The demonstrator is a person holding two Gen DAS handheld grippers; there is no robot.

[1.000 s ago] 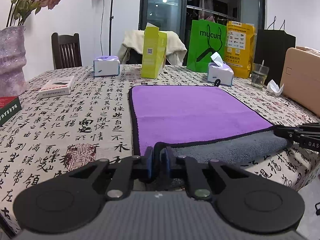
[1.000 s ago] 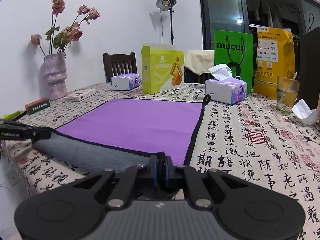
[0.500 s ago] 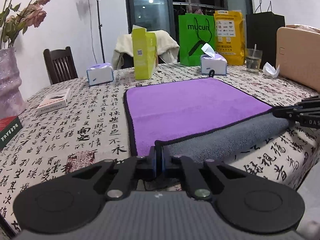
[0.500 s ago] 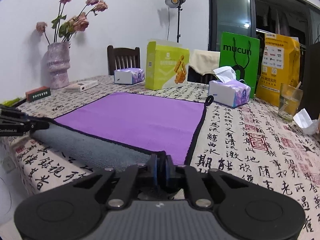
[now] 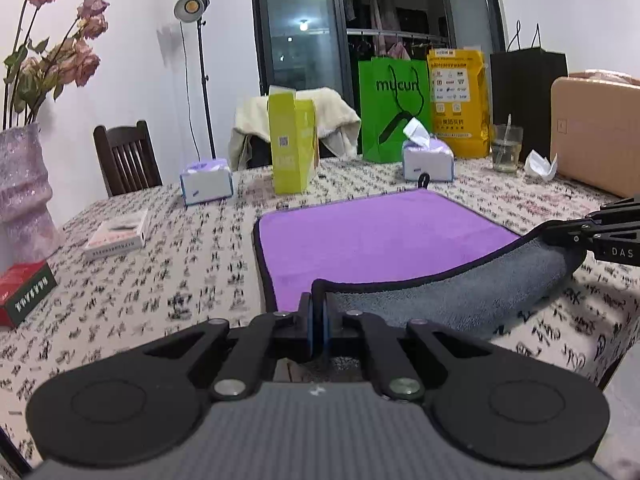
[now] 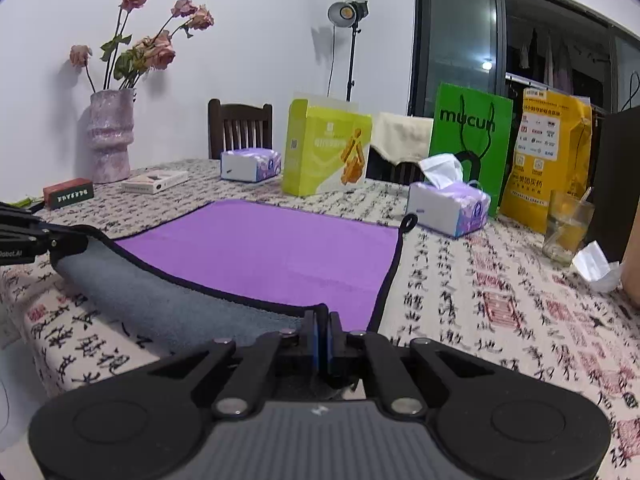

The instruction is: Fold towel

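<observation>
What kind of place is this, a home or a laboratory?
Most likely a home dining room: a table under a calligraphy-print cloth, a wooden chair, a vase of dried roses, and clothes hanging behind the glass door.

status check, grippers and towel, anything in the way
Left gripper and right gripper both shut on towel near corners. Near edge lifted, grey underside showing. Tissue pack just beyond far edge.

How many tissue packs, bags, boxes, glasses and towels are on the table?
Towel: 1
Tissue packs: 2, one closed and one with a tissue sticking out
Standing bags: 3, green, yellow, black
Boxes: 3, tall lime, flat white, small red
Glass: 1
Total: 10
</observation>
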